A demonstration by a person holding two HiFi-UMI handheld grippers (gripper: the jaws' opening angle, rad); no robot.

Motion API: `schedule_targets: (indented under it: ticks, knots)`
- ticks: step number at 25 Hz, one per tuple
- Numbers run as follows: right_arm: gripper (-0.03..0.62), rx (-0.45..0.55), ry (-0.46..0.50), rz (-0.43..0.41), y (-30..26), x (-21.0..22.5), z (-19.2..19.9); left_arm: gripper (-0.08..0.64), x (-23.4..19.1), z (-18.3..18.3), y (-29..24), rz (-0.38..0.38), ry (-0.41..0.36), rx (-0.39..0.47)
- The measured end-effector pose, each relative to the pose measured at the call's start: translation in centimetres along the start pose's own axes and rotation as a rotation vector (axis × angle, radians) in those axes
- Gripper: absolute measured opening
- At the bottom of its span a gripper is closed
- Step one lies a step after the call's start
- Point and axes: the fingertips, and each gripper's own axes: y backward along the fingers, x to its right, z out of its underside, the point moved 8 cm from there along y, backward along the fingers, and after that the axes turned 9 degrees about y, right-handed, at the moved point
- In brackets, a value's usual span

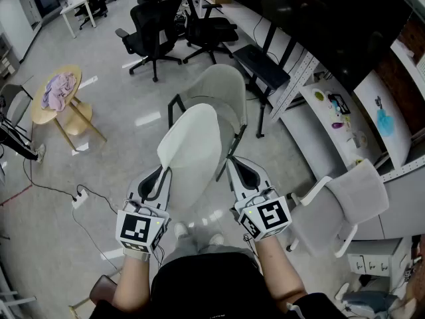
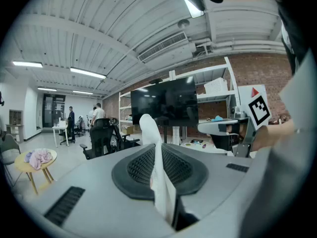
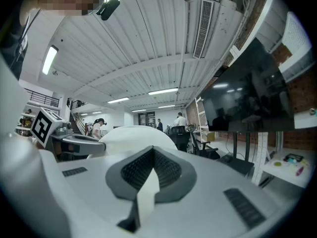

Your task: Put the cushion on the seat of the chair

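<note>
The cushion [image 1: 192, 148] seemingly hides most of the chair [image 1: 222, 88] seat.

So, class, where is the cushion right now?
In the head view the cushion is at centre, held between the left gripper and the right gripper, in front of the white chair.

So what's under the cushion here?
The pale chair: its upper part and dark frame show past the cushion. The seat itself is covered, so anything on it can't be seen.
</note>
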Motion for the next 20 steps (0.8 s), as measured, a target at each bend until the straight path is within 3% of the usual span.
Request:
schedule_targets:
  ticks: [14,20]
  knots:
    - [0.006,0.004,0.029,0.025,-3.7,-0.8,-1.2,0.046,-4.4,-1.7,-1.8,0.036,0.007,0.036]
    - [0.006,-0.003,0.026,0.079,-6.0,-1.2,-1.5,0.046,-7.3,-1.8,-2.5,0.086,0.017,0.03]
